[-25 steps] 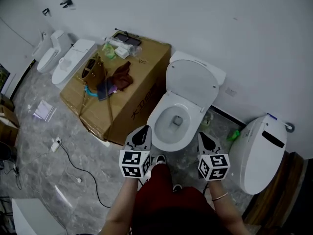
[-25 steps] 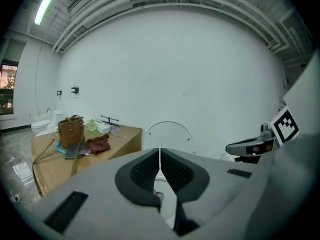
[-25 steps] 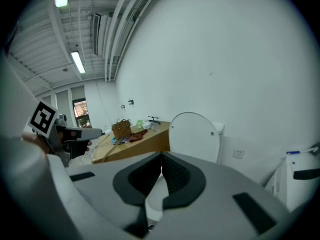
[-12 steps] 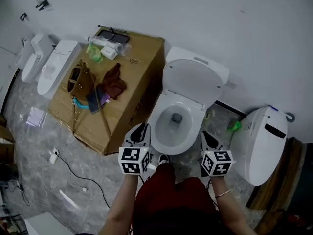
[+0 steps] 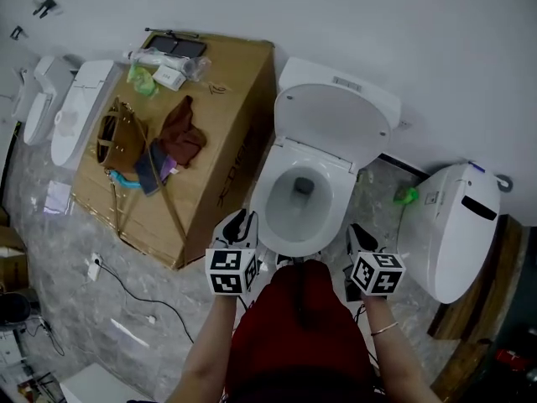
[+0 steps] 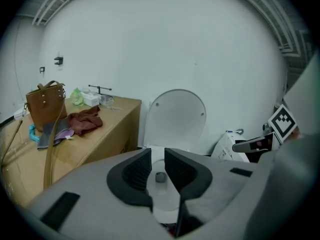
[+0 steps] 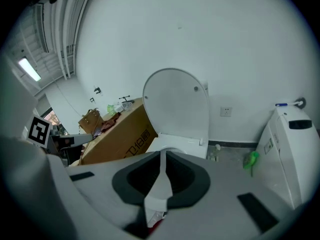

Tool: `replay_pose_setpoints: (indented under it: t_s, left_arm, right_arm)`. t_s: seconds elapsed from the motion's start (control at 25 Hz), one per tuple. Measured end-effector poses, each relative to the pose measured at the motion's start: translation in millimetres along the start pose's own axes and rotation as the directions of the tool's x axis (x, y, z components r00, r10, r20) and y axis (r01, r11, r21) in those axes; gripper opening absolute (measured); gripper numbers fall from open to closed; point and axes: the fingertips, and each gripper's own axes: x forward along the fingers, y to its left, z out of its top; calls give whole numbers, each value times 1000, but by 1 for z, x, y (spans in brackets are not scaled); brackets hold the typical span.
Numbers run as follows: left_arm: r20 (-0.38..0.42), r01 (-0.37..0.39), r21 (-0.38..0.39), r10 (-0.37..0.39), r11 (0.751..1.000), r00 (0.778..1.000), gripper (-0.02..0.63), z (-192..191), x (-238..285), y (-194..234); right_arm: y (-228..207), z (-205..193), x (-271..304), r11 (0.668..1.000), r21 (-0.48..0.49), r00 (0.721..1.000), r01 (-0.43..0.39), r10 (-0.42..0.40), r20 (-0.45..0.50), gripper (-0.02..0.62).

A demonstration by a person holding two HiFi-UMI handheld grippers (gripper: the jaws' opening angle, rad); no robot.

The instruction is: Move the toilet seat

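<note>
The white toilet [image 5: 298, 200] stands against the wall with its lid and seat [image 5: 334, 116] raised and the bowl uncovered. My left gripper [image 5: 239, 225] hovers at the bowl's front left rim. Its jaws are opening, with a narrow gap and nothing between them. In the left gripper view [image 6: 157, 159] the bowl shows through that gap, below the raised lid [image 6: 175, 116]. My right gripper [image 5: 359, 238] is at the front right of the bowl, shut and empty. Its own view [image 7: 162, 156] looks up at the upright lid [image 7: 175, 104].
A large cardboard box [image 5: 226, 154] stands left of the toilet, carrying a brown handbag [image 5: 117, 137], a reddish cloth [image 5: 180, 133] and small items. More toilets stand at far left [image 5: 75, 112] and right [image 5: 457, 229]. A green object [image 5: 407, 196] and a cable [image 5: 126, 292] lie on the floor.
The head view has swung, so the box and toilet sit further left and lower in frame. Both grippers keep their places at the front of the bowl.
</note>
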Motion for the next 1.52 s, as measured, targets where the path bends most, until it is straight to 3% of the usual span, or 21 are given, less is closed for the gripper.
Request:
replay_pose_setpoints:
  t_s: [0.32,0.52,0.72,1.0,1.24,1.52]
  left_arm:
    - [-126,-35,-67,26,997,992,94,-55,42,20]
    - [-244,-70,-99,44,993,969,109,-106,70,32]
    - [-327,-98,-130,51,987,944,120,-150,99,42]
    - [-422,-148,-173,63,974,904,144,-203,134,58]
    - [-477,-171,-181,66,968,877,189,-236,156,73]
    - [-517,-192,-278,22,941,856,209,-269,180,87]
  right_arm:
    - [-25,-49,45,996,90,993,-6,16,-121,95]
    - [-44,-86,73,991,132,975,15,15,-220,135]
    - [-59,-126,104,987,160,944,25,29,-329,232]
    - [-78,-166,140,976,209,915,52,37,-402,278]
    - [-92,-192,169,974,203,899,103,-4,-437,299]
    - [-100,-223,187,954,263,877,143,2,-481,315]
